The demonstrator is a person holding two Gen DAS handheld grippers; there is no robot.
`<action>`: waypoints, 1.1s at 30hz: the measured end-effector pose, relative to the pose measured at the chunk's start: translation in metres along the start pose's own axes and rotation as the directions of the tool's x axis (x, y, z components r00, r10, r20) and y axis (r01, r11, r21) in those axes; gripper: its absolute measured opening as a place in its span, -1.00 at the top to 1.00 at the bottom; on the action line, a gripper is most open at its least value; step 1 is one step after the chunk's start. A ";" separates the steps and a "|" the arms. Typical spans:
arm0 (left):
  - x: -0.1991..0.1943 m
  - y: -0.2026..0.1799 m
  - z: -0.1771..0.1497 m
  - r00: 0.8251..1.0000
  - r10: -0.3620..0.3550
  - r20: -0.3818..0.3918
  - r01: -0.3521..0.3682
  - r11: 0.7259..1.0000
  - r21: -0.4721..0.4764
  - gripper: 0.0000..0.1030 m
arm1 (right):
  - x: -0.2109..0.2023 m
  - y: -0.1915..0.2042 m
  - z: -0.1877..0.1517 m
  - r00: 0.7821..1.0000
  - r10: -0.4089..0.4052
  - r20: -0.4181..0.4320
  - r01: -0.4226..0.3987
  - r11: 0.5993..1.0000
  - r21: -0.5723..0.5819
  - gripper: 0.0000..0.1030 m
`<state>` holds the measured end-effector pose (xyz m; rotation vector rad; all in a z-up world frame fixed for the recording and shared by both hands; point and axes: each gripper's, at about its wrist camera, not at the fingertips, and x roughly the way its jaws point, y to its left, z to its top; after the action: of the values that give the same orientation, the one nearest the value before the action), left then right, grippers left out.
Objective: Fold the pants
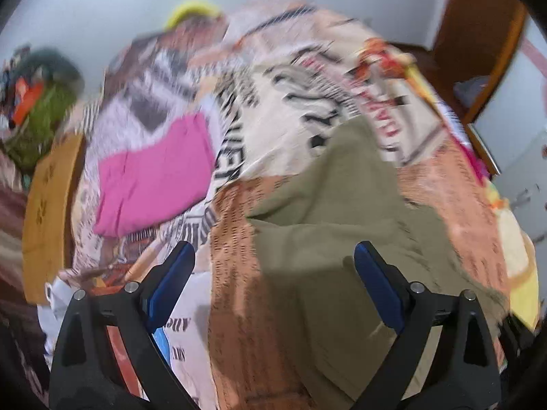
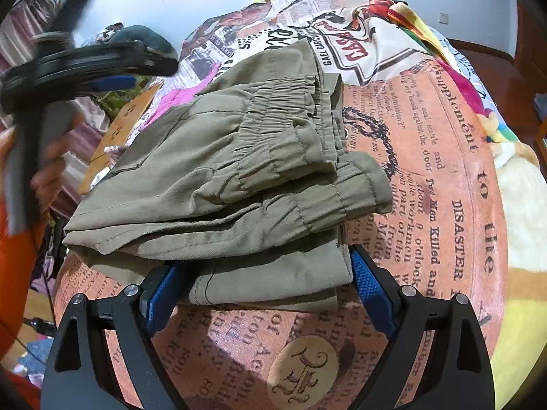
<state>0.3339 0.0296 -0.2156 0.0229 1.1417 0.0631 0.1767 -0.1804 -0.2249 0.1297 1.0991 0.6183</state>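
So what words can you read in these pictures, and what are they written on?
All are printed on the newspaper-print blanket:
"DISASTER"
"Supplement to the"
"Two Men Killed and"
"GAEL GARCIA", beside big red letters, partly folded, starting "CAS"
Round emblem: an ornate letter, not clear which.
Small column text is mostly too small to read.
The left wrist view is too blurred to read.
The olive pants carry no words.
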 end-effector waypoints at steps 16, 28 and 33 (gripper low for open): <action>0.078 0.005 -0.019 0.981 0.171 -0.095 -0.160 0.980 0.114 -0.86 | -0.006 -0.004 0.003 0.999 -0.034 -0.006 0.034 0.999 0.018 -0.72; 0.024 0.020 -0.076 0.991 0.132 -0.027 -0.127 0.982 0.140 -0.87 | -0.039 -0.014 -0.003 0.992 -0.119 0.041 0.119 0.993 0.007 -0.72; 0.003 0.026 -0.103 0.995 0.095 -0.027 -0.091 0.990 0.111 -0.87 | -0.052 -0.017 -0.004 0.987 -0.141 0.072 0.140 0.990 0.027 -0.72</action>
<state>0.2400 0.0540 -0.2596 0.1731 1.1751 0.0838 0.1645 -0.2227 -0.1921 0.0923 1.0340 0.4715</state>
